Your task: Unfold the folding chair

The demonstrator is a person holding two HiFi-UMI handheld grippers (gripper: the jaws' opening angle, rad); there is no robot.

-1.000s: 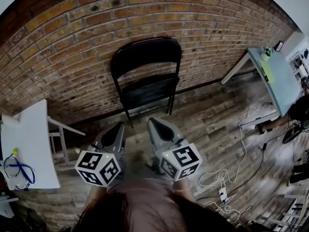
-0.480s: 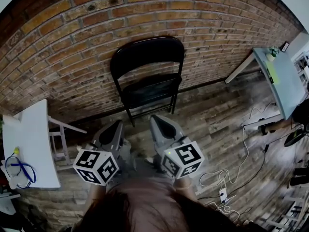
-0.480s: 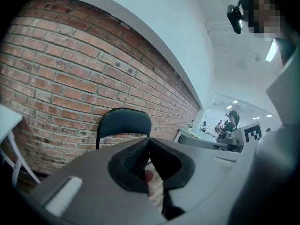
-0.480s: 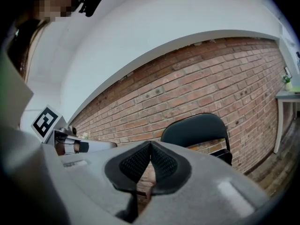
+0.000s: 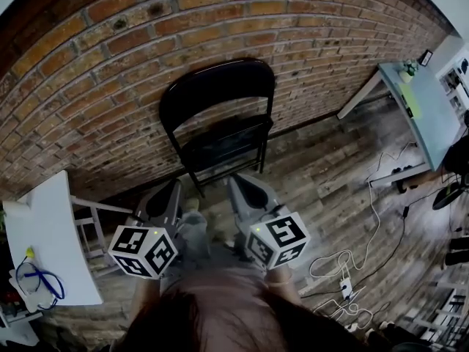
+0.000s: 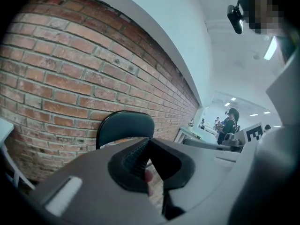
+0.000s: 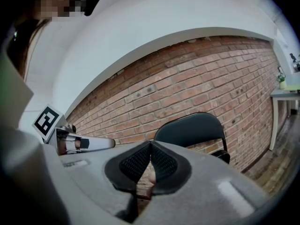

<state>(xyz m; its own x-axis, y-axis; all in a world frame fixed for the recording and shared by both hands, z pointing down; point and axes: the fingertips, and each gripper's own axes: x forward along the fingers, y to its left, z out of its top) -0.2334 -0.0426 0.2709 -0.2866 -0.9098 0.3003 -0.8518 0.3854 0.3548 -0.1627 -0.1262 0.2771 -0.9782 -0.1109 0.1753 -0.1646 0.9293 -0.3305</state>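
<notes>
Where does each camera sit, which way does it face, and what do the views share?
Head view: on the person's head, looking steeply down at the chair against the brick wall; left gripper and right gripper show below.
Left gripper view: on the left gripper, looking along its closed fingers at the chair; right gripper's cube at right.
Right gripper view: on the right gripper, along its closed fingers at the chair; left gripper at left.
Shared: chair and brick wall in all three.

- Head view: from overhead, looking steeply down on the near folding chair (image 5: 216,94), which stands against the far brick wall (image 5: 110,64).
- Both gripper views: low, nearly level, facing that same chair and wall, which all three views share.
</notes>
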